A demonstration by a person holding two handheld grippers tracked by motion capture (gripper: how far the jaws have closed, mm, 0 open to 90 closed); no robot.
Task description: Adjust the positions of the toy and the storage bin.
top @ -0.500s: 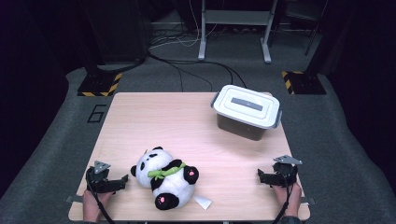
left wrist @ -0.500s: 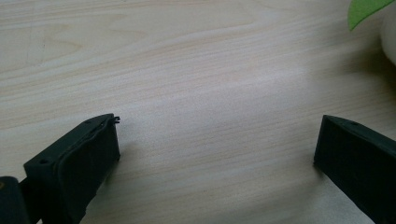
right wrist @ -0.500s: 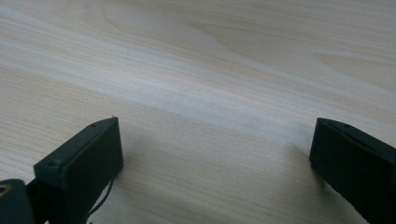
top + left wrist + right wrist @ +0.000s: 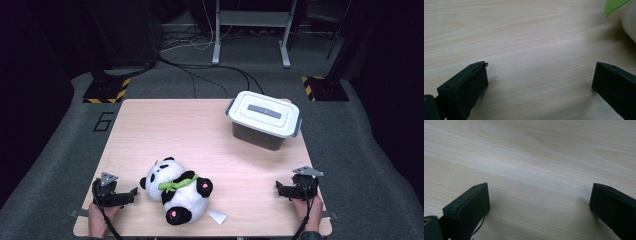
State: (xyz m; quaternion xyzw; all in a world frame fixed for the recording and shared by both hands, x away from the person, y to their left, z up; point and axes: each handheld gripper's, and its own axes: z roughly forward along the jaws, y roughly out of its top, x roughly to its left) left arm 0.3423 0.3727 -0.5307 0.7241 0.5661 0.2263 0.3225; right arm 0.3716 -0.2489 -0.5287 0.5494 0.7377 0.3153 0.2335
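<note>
Jaws of both your grippers stand wide apart with nothing between them: your left gripper (image 4: 134,191) rests at the near left of the table (image 4: 165,125), just beside the plush panda (image 4: 176,189), and your right gripper (image 4: 278,187) at the near right. Panda lies on its back near the front edge, a green leaf (image 4: 175,184) across its chest. Lidded plastic box (image 4: 264,120) sits at the far right, well apart.

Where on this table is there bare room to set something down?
The far left half of the table, beyond the plush panda and left of the lidded box, is bare. So is the near strip between panda and right gripper. It is tight between the left gripper and the panda.
</note>
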